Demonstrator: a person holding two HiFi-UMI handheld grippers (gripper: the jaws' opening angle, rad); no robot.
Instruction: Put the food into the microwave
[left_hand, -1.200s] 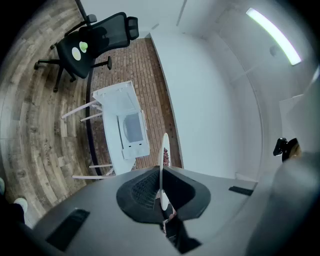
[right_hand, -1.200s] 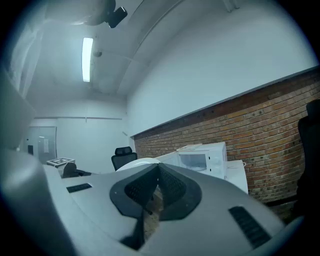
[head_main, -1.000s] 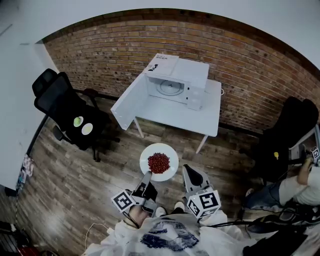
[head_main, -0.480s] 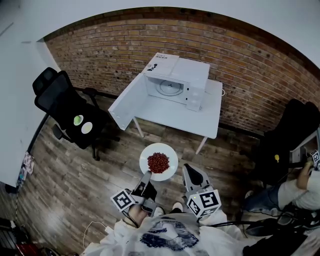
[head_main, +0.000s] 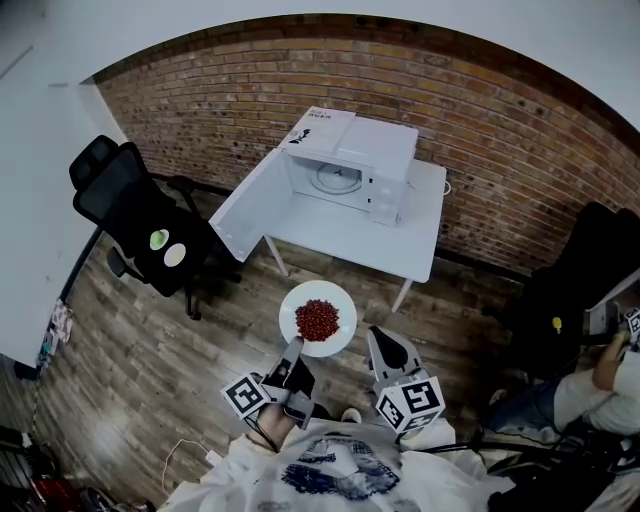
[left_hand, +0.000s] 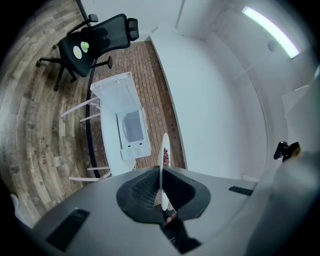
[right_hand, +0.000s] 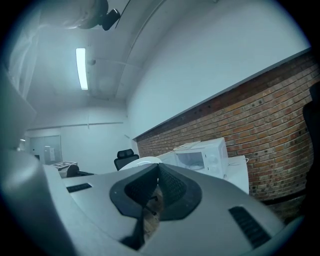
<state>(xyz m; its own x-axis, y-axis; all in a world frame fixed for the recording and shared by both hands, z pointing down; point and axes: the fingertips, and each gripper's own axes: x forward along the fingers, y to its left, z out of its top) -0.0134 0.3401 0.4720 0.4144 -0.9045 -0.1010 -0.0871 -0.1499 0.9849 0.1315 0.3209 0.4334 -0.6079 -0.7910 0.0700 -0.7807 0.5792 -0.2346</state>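
Head view shows the left gripper (head_main: 291, 350) with its fingers (head_main: 294, 356) clenched on the near rim of a round white plate (head_main: 318, 290) heaped with small red food (head_main: 317, 320), while the right gripper (head_main: 376, 338) hangs just beside the plate, fingers pressed together on nothing. Well ahead of the fingers stands the boxy white microwave (head_main: 380, 150), its door (head_main: 250, 205) swung open, on a white worktop (head_main: 350, 225). Pinched at one edge only, the plate could tip and spill the loose food, or its far rim could knock the open door on the way in.

Head overhead, gripper views level (microwave (head_main: 385, 150) shared)
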